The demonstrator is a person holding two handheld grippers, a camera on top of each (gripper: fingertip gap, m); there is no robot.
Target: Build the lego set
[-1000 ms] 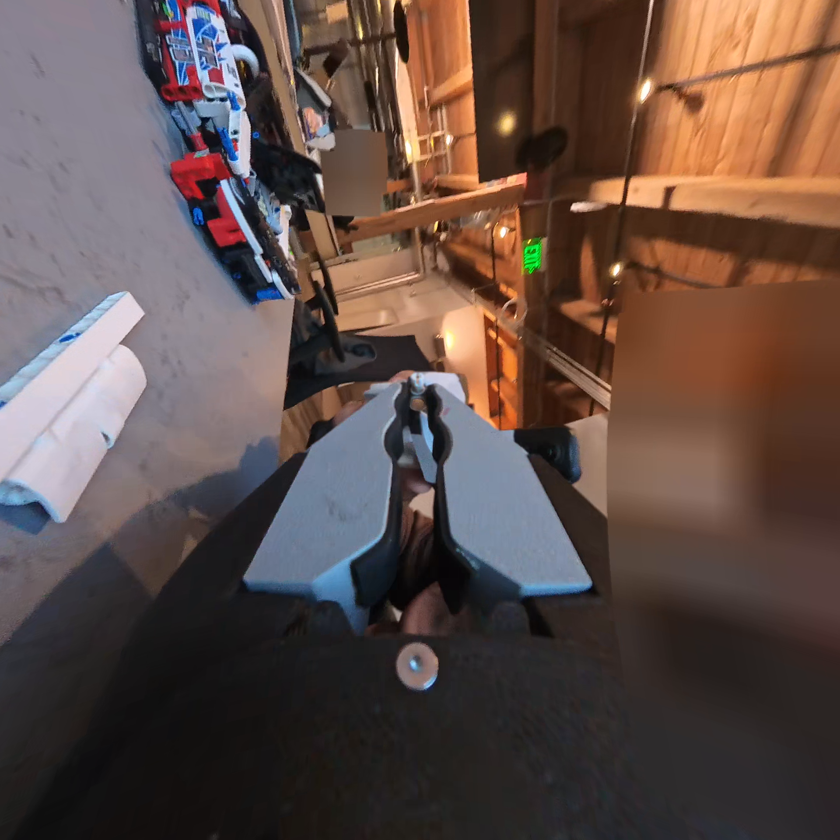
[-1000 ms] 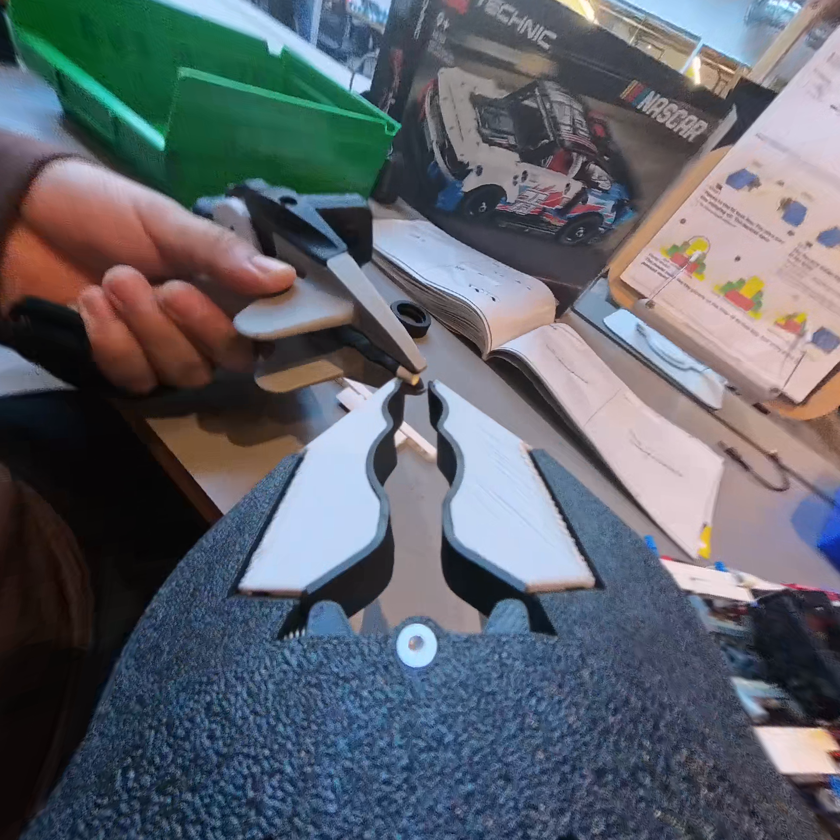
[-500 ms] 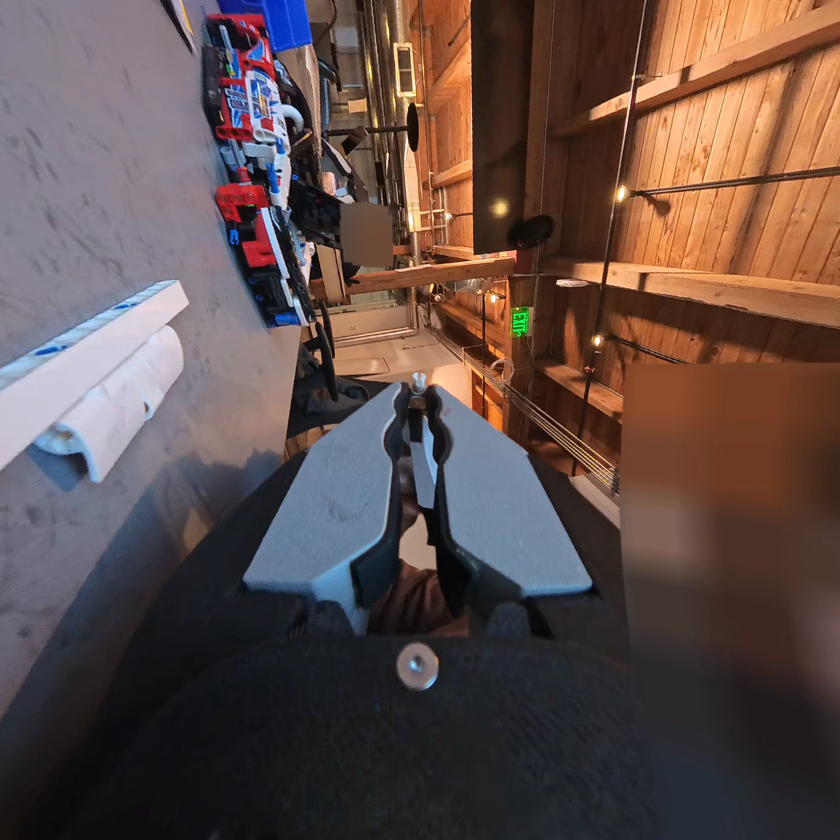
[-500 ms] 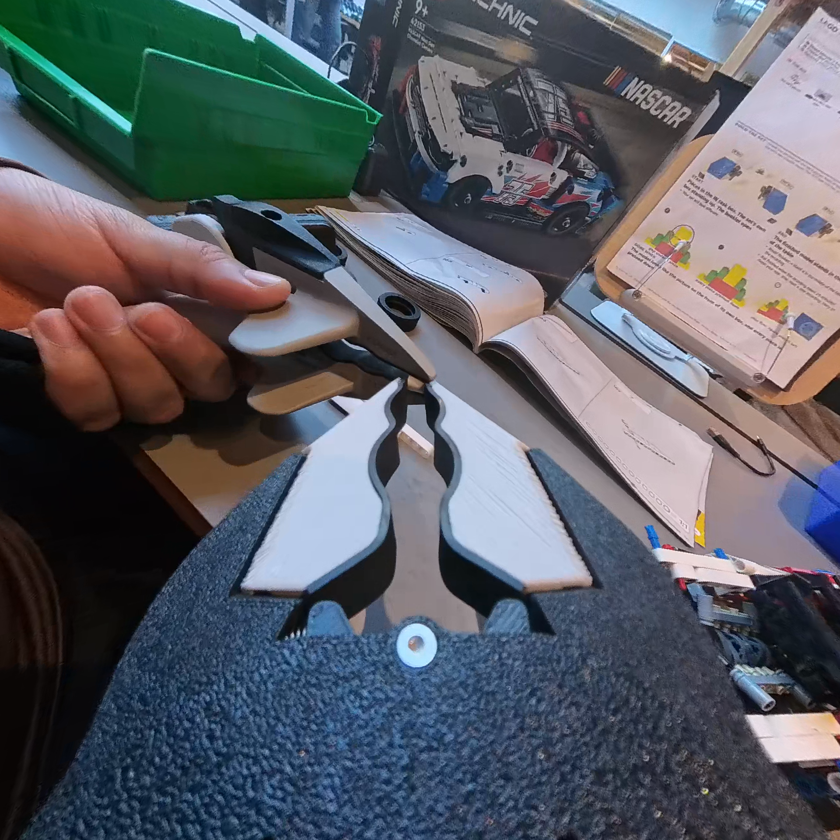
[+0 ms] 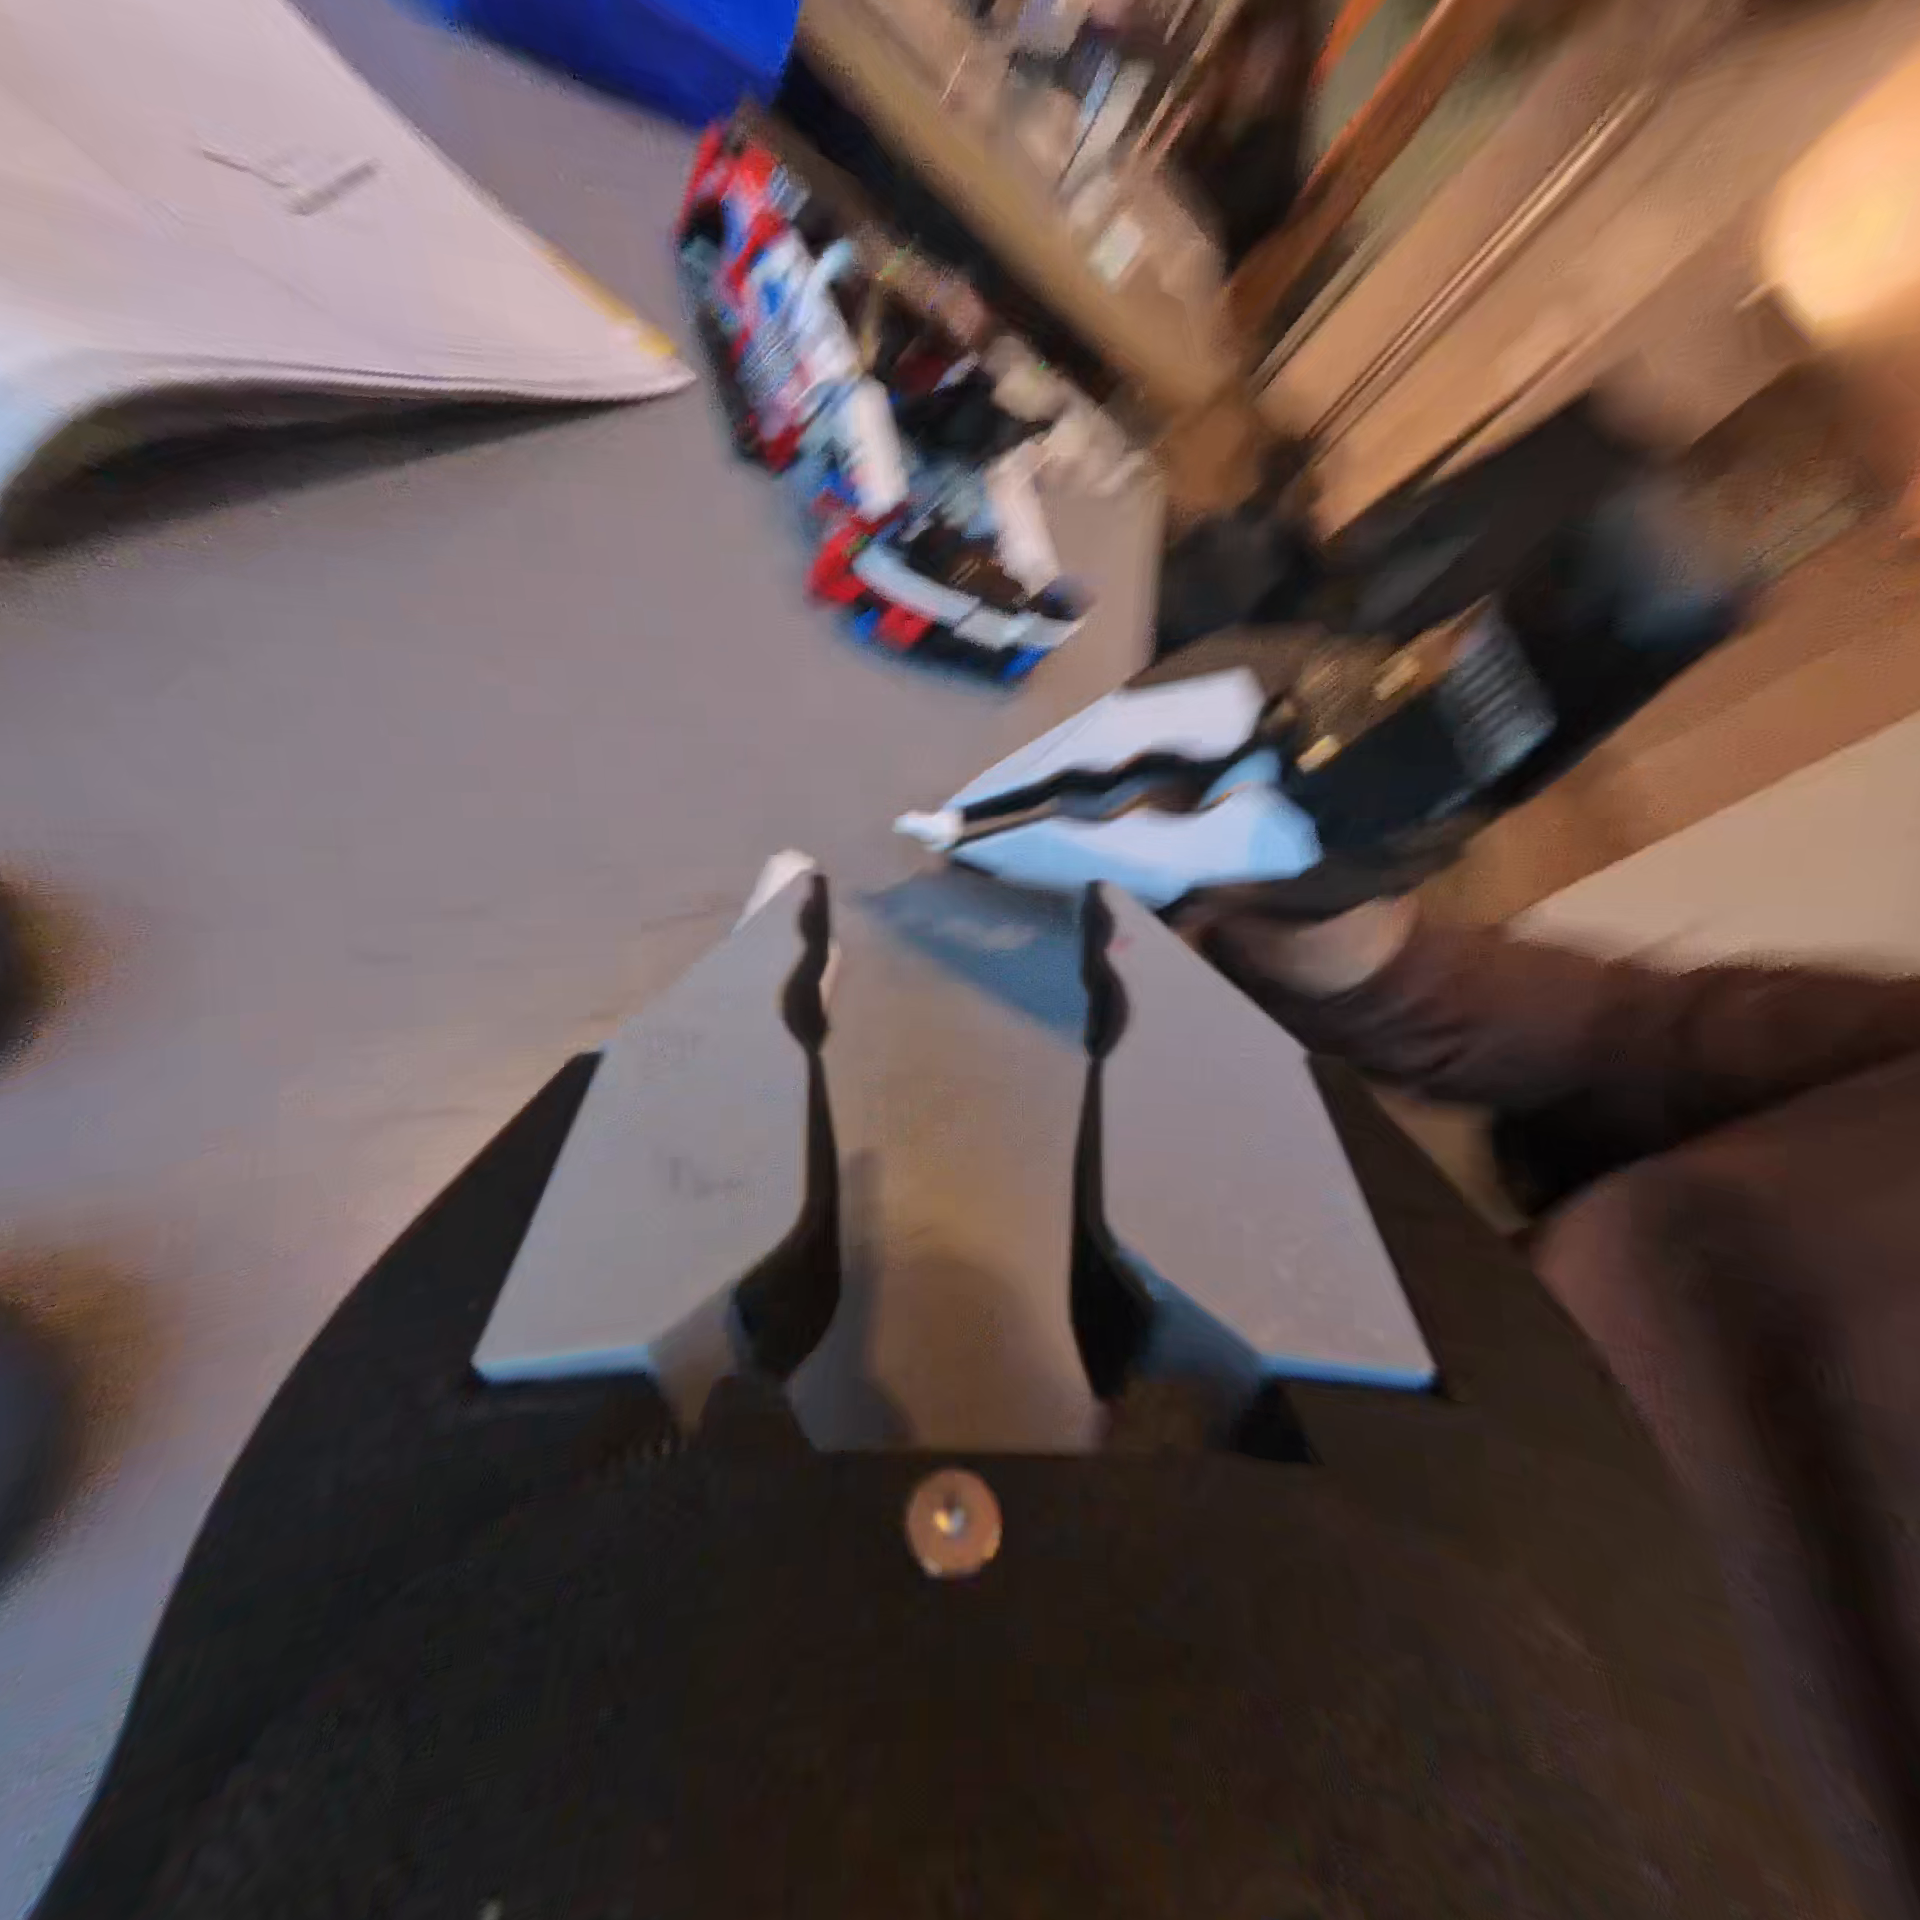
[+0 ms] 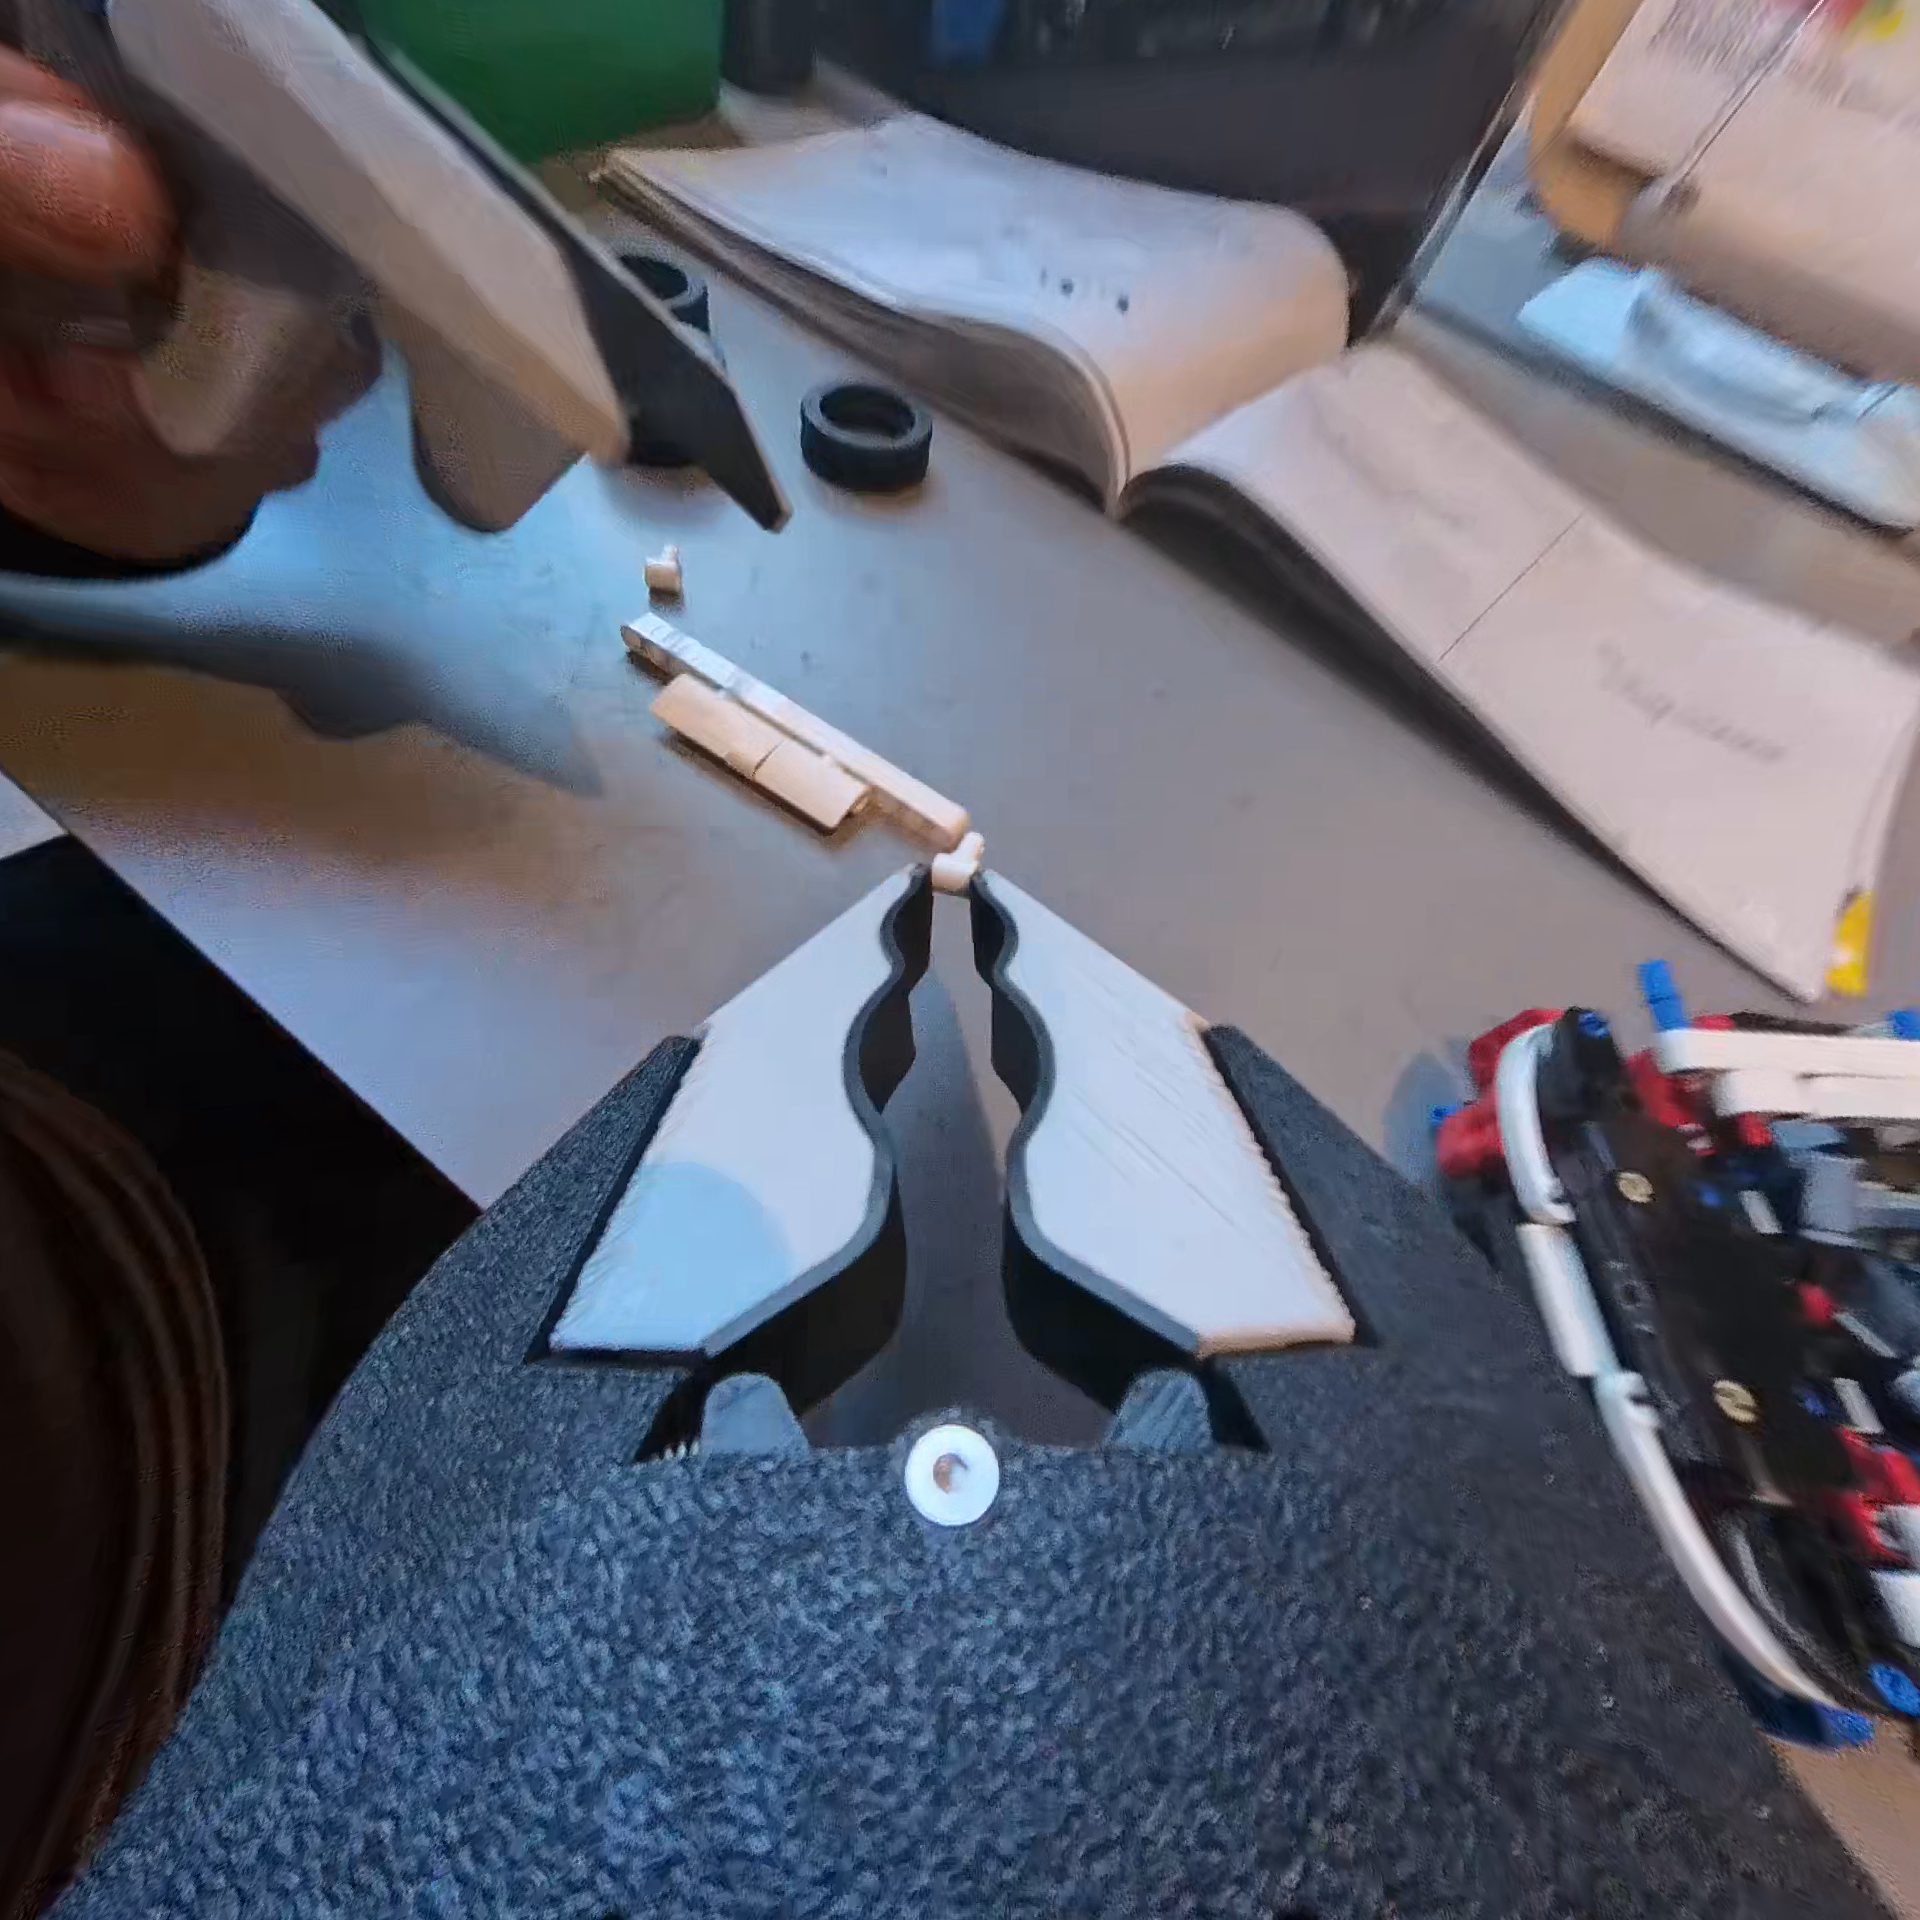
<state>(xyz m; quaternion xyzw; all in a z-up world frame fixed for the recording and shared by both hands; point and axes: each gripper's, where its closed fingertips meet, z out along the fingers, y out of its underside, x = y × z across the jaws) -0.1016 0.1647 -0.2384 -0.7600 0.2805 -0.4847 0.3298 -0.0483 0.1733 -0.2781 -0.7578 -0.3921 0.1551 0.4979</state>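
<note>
My right gripper is shut on a small white pin, held just above the table at the near end of a long white beam assembly. A second small white pin lies on the table beyond the beam. My left gripper is open and empty, pointing down at the table; it also shows in the right wrist view, held by a hand at the upper left. The left wrist view is blurred and shows the right gripper with the pin at its tip.
The part-built red, white and blue car lies at the right, also in the left wrist view. An open instruction booklet lies behind, with black tyres in front of it. A green bin stands at the back. Tip to tip, the grippers are about 7 centimetres apart.
My left gripper has opened, let go of its small piece and swung down to face the table. My right gripper has shut on a white pin and moved over the white beam.
</note>
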